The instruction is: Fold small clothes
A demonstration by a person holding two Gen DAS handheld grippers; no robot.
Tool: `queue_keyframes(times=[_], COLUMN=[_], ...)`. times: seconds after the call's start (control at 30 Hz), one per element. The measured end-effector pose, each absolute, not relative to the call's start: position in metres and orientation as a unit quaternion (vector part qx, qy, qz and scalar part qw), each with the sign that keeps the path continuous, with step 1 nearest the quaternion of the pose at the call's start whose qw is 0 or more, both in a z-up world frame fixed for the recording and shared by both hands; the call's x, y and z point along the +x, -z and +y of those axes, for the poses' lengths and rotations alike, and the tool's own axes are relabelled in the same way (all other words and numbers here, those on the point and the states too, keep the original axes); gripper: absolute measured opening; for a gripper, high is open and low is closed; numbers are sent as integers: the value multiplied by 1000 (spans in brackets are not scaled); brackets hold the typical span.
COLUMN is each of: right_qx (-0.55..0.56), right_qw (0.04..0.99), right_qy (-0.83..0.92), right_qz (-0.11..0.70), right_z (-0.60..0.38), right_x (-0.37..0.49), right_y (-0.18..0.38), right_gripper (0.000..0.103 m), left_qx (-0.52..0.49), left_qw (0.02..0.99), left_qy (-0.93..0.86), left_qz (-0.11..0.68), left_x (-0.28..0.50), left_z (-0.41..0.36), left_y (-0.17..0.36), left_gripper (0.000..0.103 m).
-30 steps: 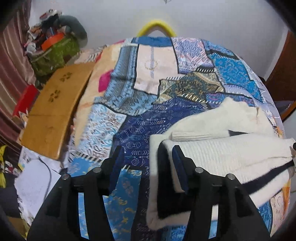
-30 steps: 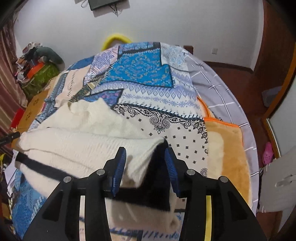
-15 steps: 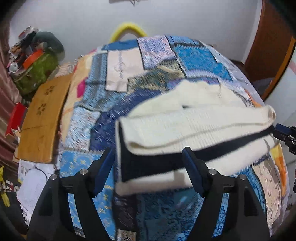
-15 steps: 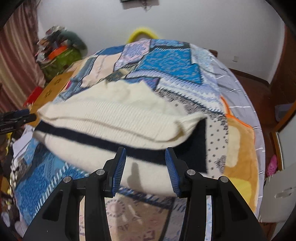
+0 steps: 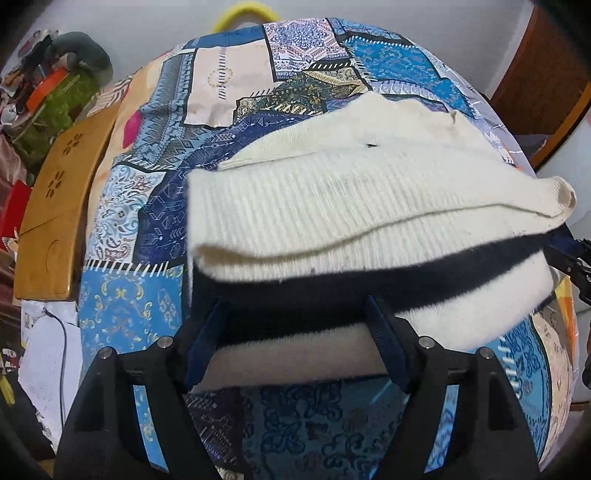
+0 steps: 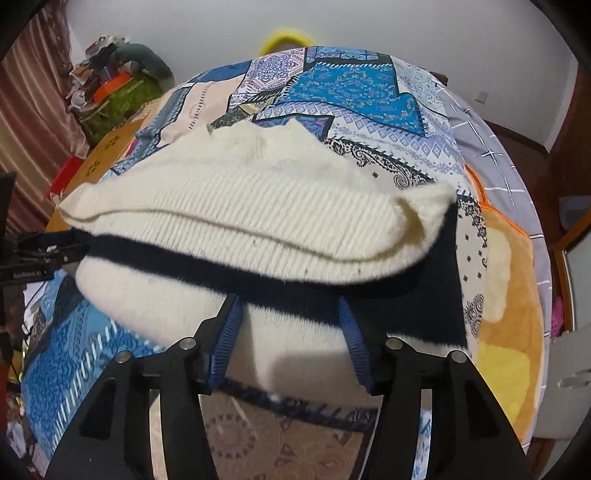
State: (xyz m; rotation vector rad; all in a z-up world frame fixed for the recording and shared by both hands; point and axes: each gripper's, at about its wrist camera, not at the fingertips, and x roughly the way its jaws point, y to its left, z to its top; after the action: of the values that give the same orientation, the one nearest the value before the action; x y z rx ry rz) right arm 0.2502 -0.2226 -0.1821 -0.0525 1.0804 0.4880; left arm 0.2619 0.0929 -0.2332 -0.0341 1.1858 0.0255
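Premises: a bedroom in a private home. A bed [image 6: 491, 155] fills most of both views, covered by a patchwork bedspread [image 5: 221, 155] in blue and cream prints, with a grey checked sheet [image 6: 480, 147] and an orange blanket [image 6: 517, 280] along one side. Beside the bed on the other side stands a low wooden table [image 5: 55, 192], and beyond it a pile of household clutter [image 5: 51, 92] against a plain white wall [image 6: 369, 22]. A striped curtain [image 6: 33, 110] hangs near that clutter.
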Motion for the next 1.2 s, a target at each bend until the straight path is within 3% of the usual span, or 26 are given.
queue_keyframes(times=[0.3, 0.77, 1.2], right_qx=[-37, -12, 6], right_qw=[833, 845, 867], right_qy=[-229, -222, -193], right_qz=[502, 487, 460], right_z=[-204, -205, -231], right_x=[279, 330, 340], right_y=[189, 175, 140], right_gripper=[51, 51, 51], left_qx=[-3, -21, -60], left_qw=[837, 841, 845], left_qy=[-22, -72, -122], left_qz=[547, 535, 518], left_x=[295, 355, 355], left_z=[91, 121, 171], left_y=[236, 231, 208], left_gripper=[84, 84, 84])
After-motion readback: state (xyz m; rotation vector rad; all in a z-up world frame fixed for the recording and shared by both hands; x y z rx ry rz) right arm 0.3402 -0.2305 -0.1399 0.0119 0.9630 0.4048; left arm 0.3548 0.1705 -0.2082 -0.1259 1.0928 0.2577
